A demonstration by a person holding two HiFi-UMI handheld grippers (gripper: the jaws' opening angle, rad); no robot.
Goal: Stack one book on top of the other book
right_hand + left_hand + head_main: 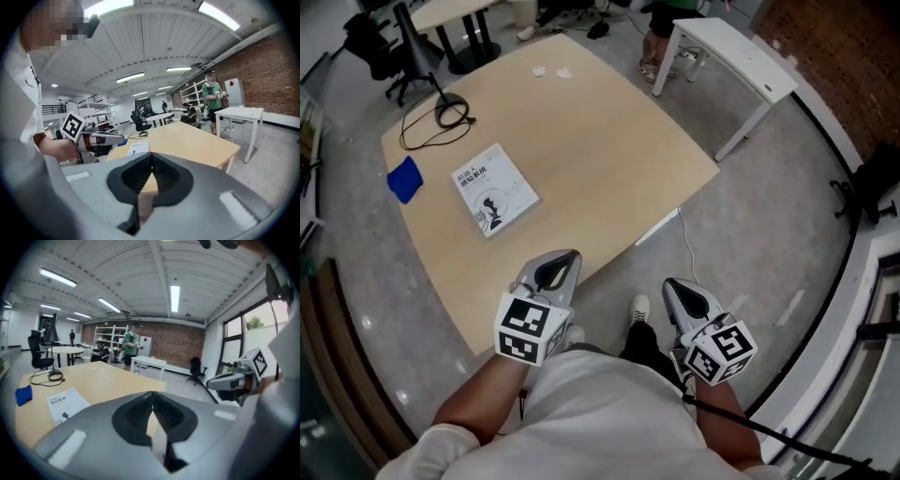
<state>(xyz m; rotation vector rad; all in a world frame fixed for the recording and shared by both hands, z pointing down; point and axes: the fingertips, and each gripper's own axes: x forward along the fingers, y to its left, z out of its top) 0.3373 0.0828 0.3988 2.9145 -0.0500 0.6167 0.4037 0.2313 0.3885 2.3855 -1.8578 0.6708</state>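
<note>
**Both hand-held grippers empty, short of the book**

- Far left of the worktop (600, 141): a blue cloth-like item (405, 179) near the edge. Behind it lies a loose coil of black cable (441, 117).
- Book (494, 189): one in view. It lies flat on the worktop, cover up, just right of the blue item and not touching it. The cover is white with a small dark figure and a few lines of printed characters, too small to read. The left gripper view shows the same cover, also illegible.
- Left hand-held gripper (563, 262): held over the near edge of the worktop, well apart from the book. Its jaws are pressed together with nothing between them. Its marker cube carries a black-and-white square pattern, no text.
- Floor between the two hand-held grippers: a white shoe (639, 309).
- Right hand-held gripper (676, 290): held over the grey floor, off the worktop — its jaws are also pressed together and empty. Same kind of marker cube.
- Far right, back: a white table (736, 56) standing apart from the worktop, with a brick wall beyond it.
</note>
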